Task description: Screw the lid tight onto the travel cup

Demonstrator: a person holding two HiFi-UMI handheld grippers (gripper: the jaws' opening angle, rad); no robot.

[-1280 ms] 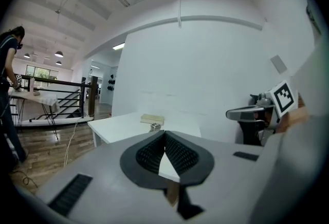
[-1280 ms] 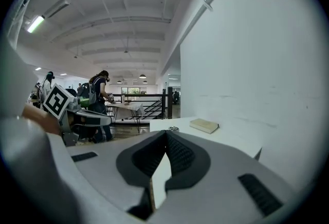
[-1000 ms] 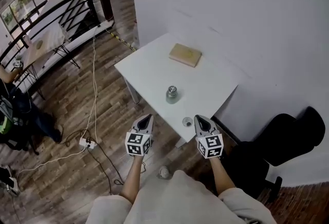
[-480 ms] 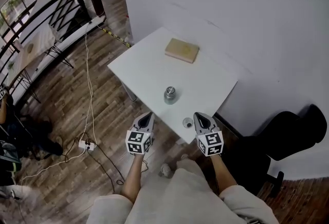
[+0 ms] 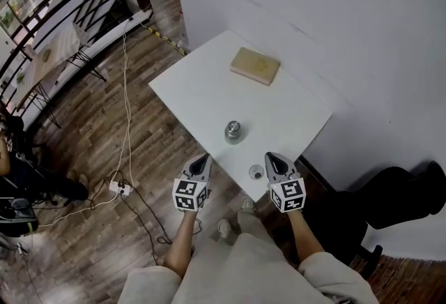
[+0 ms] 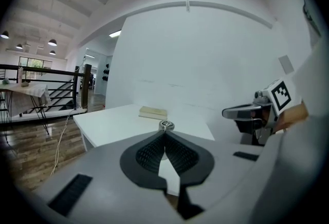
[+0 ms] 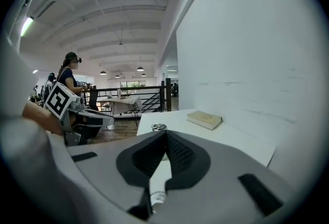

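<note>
Nothing is screwed on yet: the small greyish travel cup (image 5: 233, 132) stands mid white surface (image 5: 202, 86), its small round pale lid (image 5: 256, 171) lying apart near the front edge (everything left to do), while left tool (image 5: 202, 160) and right tool (image 5: 271, 160) hover closed and empty.
</note>
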